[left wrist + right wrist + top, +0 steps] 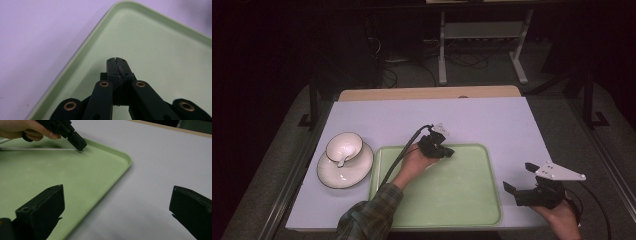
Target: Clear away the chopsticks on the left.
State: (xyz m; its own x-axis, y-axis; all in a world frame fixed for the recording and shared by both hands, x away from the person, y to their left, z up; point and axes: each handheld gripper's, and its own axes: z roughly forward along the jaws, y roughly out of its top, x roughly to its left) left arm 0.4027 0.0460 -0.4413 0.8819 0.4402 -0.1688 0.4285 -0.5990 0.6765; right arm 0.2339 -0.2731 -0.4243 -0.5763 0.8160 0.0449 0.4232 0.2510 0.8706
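Right now the green tray [462, 200] lies at the bench's [492, 120] near edge, and the left hand-held gripper [447, 151], jaws pressed together on nothing, hovers at its far rim. The right hand-held gripper [518, 177] gapes beside the tray's right edge. A careless nudge could slide the tray. The bowl [344, 146] and saucer [332, 175] sit left; the room is dark.

A pale green tray [472, 200] lies flat, empty, on the near table.
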